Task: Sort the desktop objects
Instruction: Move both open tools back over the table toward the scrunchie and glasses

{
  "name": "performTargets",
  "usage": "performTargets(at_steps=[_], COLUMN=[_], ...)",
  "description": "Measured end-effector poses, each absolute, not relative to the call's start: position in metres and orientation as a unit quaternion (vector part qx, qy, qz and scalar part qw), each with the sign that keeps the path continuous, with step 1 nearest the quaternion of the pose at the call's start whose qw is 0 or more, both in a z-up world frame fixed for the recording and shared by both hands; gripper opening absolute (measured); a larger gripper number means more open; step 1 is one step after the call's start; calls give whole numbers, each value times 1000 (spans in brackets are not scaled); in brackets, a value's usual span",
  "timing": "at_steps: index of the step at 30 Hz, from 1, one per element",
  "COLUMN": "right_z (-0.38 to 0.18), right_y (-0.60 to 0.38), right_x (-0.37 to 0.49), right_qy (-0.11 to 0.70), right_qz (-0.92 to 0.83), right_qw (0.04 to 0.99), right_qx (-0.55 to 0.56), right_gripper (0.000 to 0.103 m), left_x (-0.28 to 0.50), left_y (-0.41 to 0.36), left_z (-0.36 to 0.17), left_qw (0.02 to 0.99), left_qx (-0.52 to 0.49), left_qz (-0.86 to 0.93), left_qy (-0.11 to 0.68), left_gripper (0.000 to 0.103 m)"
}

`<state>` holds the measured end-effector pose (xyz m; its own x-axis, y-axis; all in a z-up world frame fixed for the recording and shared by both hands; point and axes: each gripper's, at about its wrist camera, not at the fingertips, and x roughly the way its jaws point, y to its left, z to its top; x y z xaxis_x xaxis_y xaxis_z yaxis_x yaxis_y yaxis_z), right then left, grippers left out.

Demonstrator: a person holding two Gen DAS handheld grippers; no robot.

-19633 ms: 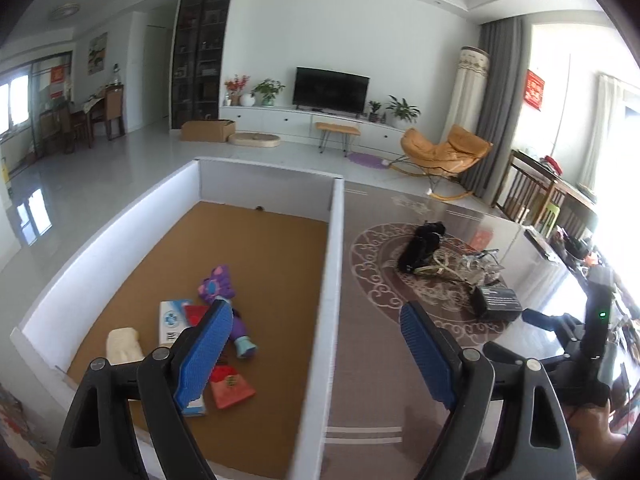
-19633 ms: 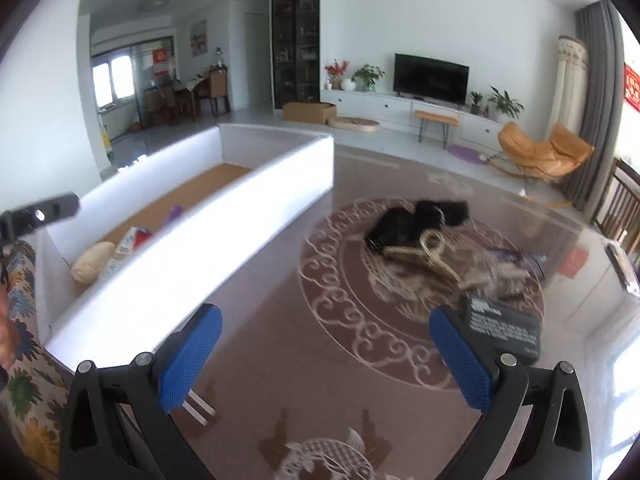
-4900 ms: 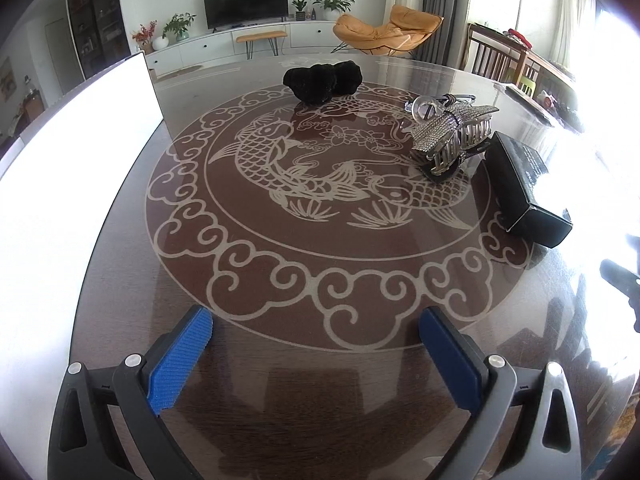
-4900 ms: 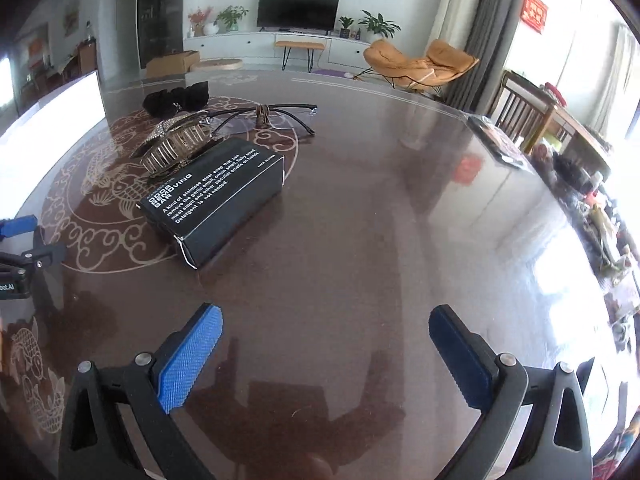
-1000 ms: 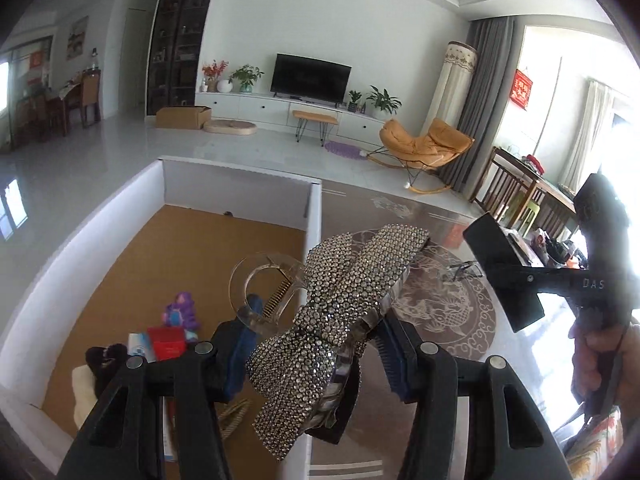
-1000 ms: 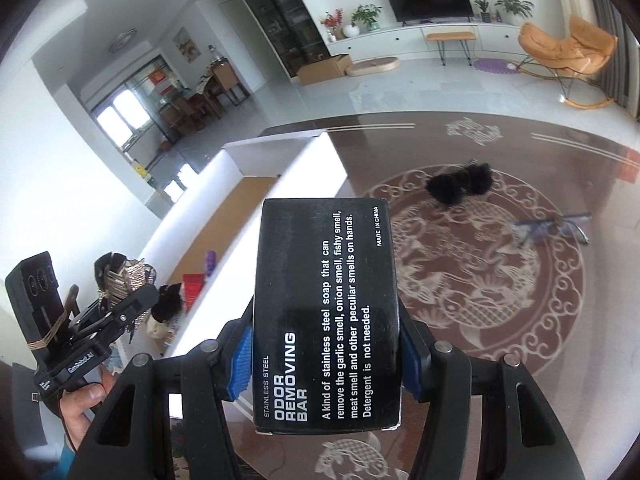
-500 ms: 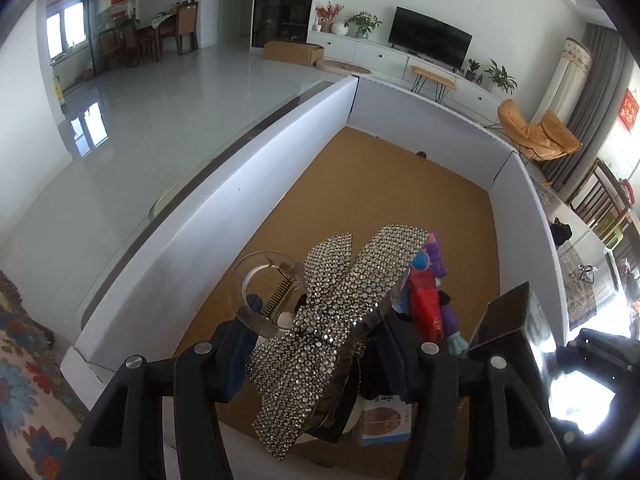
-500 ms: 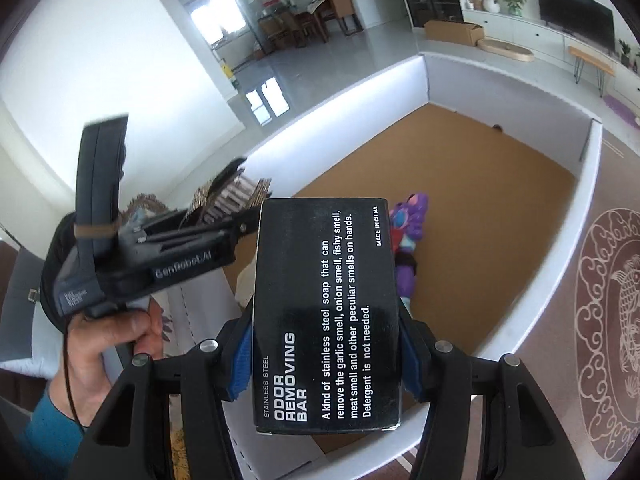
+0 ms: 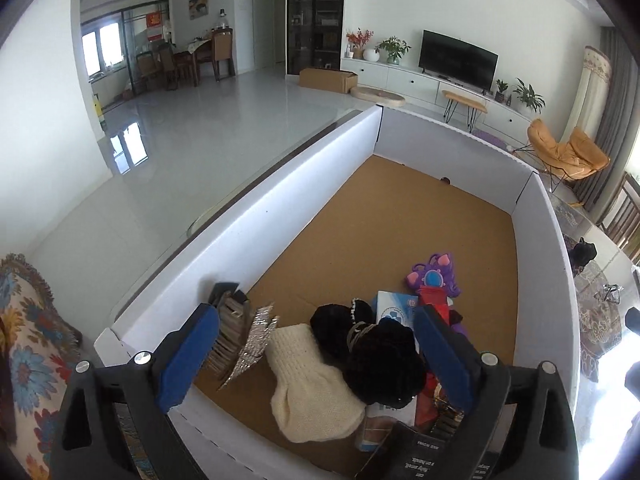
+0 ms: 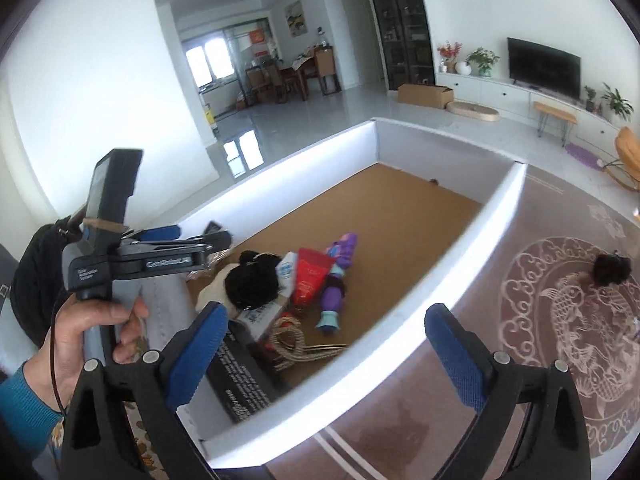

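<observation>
My left gripper (image 9: 316,356) is open and empty over the near corner of the white-walled box (image 9: 280,200). The rhinestone hair clip (image 9: 248,344) lies on the cork floor against the left wall. My right gripper (image 10: 326,350) is open and empty above the box's near end. The black soap box (image 10: 240,384) lies inside by the near wall; its end also shows in the left wrist view (image 9: 424,460). A cream knit piece (image 9: 312,384), black fluffy hair ties (image 9: 384,364), a purple toy (image 10: 340,276) and a red packet (image 10: 312,276) are piled in the box.
A black fluffy item (image 10: 610,268) and glasses (image 9: 612,292) lie on the brown patterned table (image 10: 560,320) right of the box. The far half of the box floor (image 9: 420,220) holds nothing. A floral cloth (image 9: 28,340) lies at the left.
Both grippers have opened. The rhinestone hair clip has dropped from the left gripper into the box, and the black soap box has dropped from the right gripper into the box's near end.
</observation>
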<state>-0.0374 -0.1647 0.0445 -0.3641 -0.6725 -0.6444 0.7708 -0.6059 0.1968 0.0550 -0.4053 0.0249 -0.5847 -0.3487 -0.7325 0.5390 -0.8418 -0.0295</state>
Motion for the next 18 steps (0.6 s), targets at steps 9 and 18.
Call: performTargets(at_steps=[9, 18], right_z=[-32, -73], right_y=[48, 198], right_x=[-110, -142], right_qy=[113, 67], right_qz=[-894, -885], right_qw=[197, 73], right_qx=[387, 455], right_gripper=[101, 101], left_x=[51, -5], left_y=[-299, -148], left_z=[80, 79], left_qw=[167, 11], left_qx=[320, 362], left_qz=[-928, -931], left_qy=[93, 52], left_gripper=[99, 99])
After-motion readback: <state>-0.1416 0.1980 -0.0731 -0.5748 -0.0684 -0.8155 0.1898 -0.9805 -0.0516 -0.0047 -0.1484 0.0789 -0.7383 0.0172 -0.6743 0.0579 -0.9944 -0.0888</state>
